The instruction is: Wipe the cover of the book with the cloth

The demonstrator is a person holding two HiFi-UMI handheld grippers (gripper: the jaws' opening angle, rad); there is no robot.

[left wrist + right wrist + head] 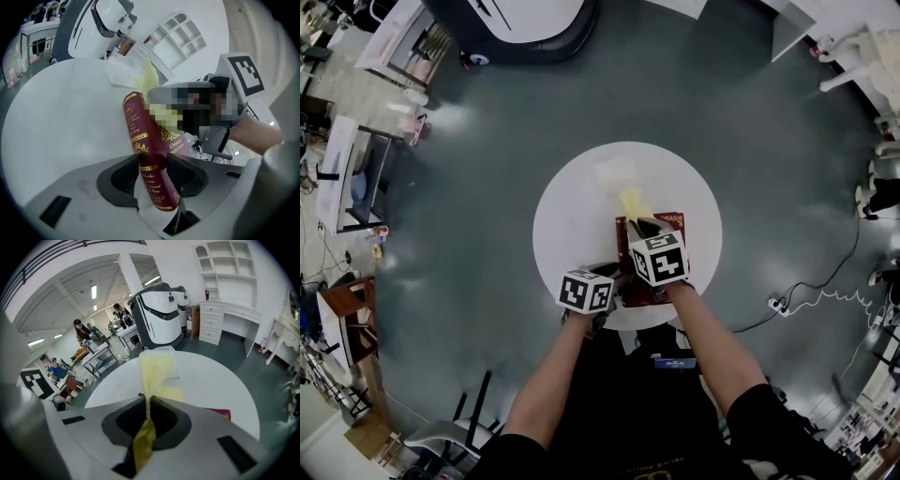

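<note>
Between the left gripper's (152,169) jaws: a maroon book (140,136) with gilt lettering, clamped across its spine near the lower end. Both pads press its sides. Book leans away from this tool, far end tilted up and to the left. Whether the bottom edge rests on the round white table (56,108) is hard to say from this angle.

Right gripper (147,401): jaws pinched together on a yellow cloth (154,371). A short tail of it hangs behind the pads; the rest runs forward from the tips in a loose strip. Just ahead of the jaws the cloth spreads over the book's cover, and a maroon corner shows to the right of the tool.

Head view: the two tools sit close together at the near edge of the table, right one slightly ahead, over the book. Cloth points away from the person.

Beyond the cloth's far end: a thin white sheet (614,172) lying on the table, possibly tissue. Past the table, ahead of the right gripper, a large white machine (161,312) stands on the floor.
</note>
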